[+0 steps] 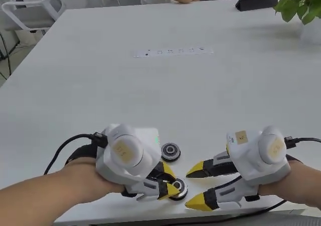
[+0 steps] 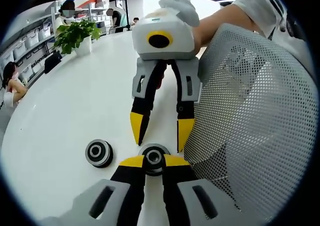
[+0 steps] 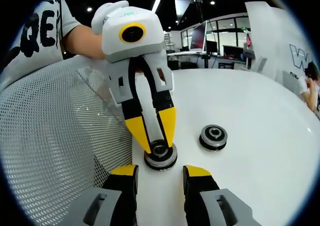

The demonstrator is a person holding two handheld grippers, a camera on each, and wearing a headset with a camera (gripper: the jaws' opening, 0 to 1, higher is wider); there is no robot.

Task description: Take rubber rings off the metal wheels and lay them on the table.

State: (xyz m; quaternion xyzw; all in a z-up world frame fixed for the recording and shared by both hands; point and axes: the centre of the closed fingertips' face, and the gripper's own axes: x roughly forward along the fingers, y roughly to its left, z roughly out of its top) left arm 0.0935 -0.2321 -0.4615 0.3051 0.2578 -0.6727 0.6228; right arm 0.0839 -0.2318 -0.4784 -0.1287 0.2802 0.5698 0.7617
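Shirt (image 3: 42, 28), grey: large black letters, cut off, reading roughly "QE".
White board (image 3: 300, 55): large dark "W".
Tan sticker (image 1: 242, 137) on right claw (image 1: 194, 186): mark illegible.

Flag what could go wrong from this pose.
1. The left gripper pinches the near wheel close to the table edge; a slip could drop it off.
2. The open right gripper faces it closely; tips may clash.
3. The second wheel could get knocked and roll.
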